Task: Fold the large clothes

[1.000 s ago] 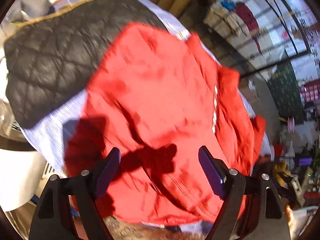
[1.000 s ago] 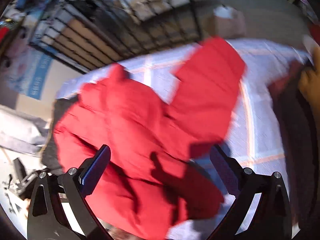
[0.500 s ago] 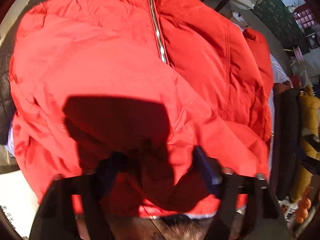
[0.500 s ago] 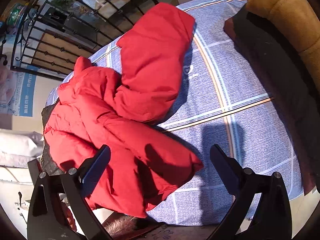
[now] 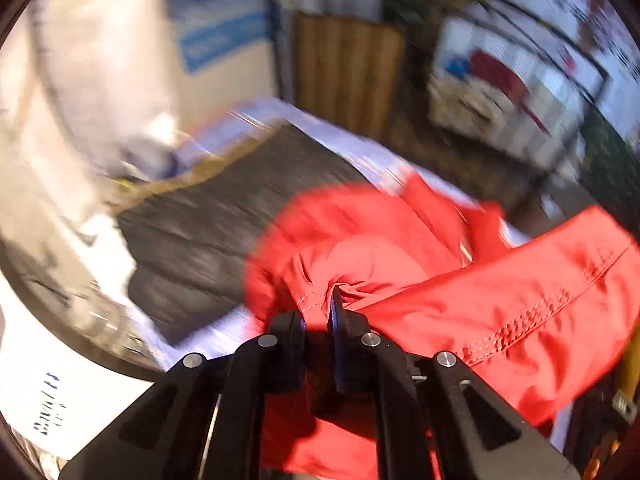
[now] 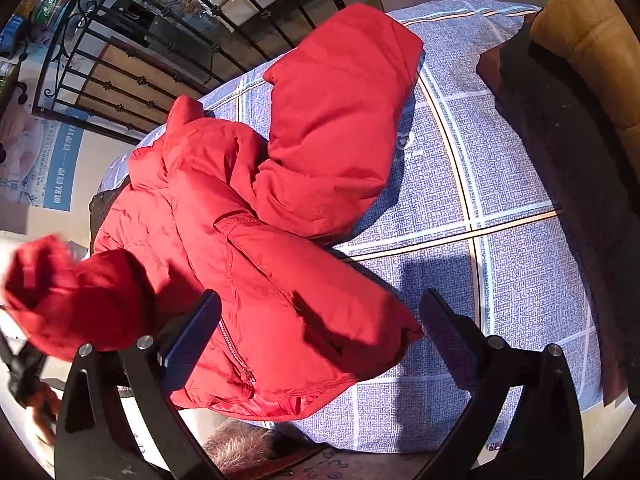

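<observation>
The red jacket (image 6: 256, 264) lies on a bed covered with a blue-grey checked bedspread (image 6: 500, 184). Its body sits toward the left half of the bedspread, with the zipper (image 6: 236, 352) running toward the near hem. One sleeve (image 6: 340, 120) extends flat across the bedspread toward the far edge. The other sleeve (image 6: 68, 296) is raised off the bed at the left of the right wrist view, bunched at its end.

The left gripper (image 5: 320, 312) has its jaws fully closed on a fold of the red jacket (image 5: 500, 312). The fabric puckers at the grip point, and a stitched seam runs away from it to the right. The left wrist view is heavily blurred. Behind the gripped fabric lies a dark quilted blanket (image 5: 224, 232) on the bed.

The right gripper (image 6: 316, 344) hangs above the near hem of the jacket. Its jaws stand wide open and grip nothing; the left finger (image 6: 192, 336) is over the jacket front by the zipper, and the right finger (image 6: 448, 344) is over bare bedspread.

A black iron rail (image 6: 132, 80) stands past the far edge of the bed. A tan cushion (image 6: 588, 32) and a dark cover (image 6: 560, 128) lie at the right edge of the bed. Contact between the right gripper and the jacket cannot be determined.
</observation>
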Demonstrator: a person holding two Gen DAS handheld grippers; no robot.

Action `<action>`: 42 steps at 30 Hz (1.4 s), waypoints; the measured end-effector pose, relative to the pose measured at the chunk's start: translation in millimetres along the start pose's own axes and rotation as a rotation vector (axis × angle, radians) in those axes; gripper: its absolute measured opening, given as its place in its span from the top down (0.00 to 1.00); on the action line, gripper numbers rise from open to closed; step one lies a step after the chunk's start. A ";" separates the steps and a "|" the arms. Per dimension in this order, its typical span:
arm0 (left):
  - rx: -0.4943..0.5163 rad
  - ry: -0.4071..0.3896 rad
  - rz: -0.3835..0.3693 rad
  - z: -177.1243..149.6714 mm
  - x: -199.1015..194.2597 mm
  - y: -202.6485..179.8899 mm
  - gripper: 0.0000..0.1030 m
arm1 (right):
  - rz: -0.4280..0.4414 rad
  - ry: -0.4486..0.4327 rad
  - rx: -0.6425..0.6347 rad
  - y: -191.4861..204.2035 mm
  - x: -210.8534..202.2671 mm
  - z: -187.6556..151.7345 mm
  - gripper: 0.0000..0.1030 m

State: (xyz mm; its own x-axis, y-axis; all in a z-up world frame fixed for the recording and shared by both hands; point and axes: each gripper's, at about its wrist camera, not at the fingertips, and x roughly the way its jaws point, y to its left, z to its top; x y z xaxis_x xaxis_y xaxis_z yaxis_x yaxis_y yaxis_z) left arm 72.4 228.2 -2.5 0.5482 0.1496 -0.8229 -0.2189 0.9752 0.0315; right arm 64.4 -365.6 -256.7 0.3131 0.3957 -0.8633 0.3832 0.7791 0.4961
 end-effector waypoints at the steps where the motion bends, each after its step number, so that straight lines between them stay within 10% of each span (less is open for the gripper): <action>1: -0.036 -0.045 0.067 18.8 -6.9 31.9 0.90 | 0.002 0.001 -0.004 1.7 1.2 1.0 0.05; 10: -0.295 0.031 0.430 72.2 62.8 223.0 0.84 | -0.003 0.000 -0.013 11.8 6.5 6.5 0.05; 17: -0.560 -0.026 0.401 46.4 31.2 274.3 0.40 | -0.048 -0.003 0.008 1.1 8.5 10.0 0.05; 24: -0.331 -0.066 0.171 52.9 1.8 176.1 0.21 | -0.057 -0.056 0.104 -32.0 41.7 57.9 0.05; 33: -0.107 0.229 -0.082 -37.5 62.7 13.5 0.21 | 0.041 -0.062 0.311 -73.5 101.8 116.8 0.05; 34: -0.091 0.262 -0.096 -51.7 67.0 -0.9 0.21 | 0.055 -0.050 0.306 -73.4 106.8 118.4 0.14; 37: -0.052 0.347 -0.134 -84.6 76.4 -32.3 0.21 | 0.076 -0.004 0.244 -65.3 114.2 121.8 0.81; 42: 0.067 0.346 -0.113 -110.2 73.9 -69.9 0.21 | 0.044 -0.182 0.113 -45.2 40.2 137.9 0.97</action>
State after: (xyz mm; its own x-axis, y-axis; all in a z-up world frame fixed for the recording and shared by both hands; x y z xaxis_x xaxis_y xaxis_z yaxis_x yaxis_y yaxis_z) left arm 39.3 153.1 -128.0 0.2582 -0.0124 -0.9660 -0.1133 0.9926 -0.0431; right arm 179.6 -451.9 -301.2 0.4797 0.3261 -0.8146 0.4575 0.6992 0.5494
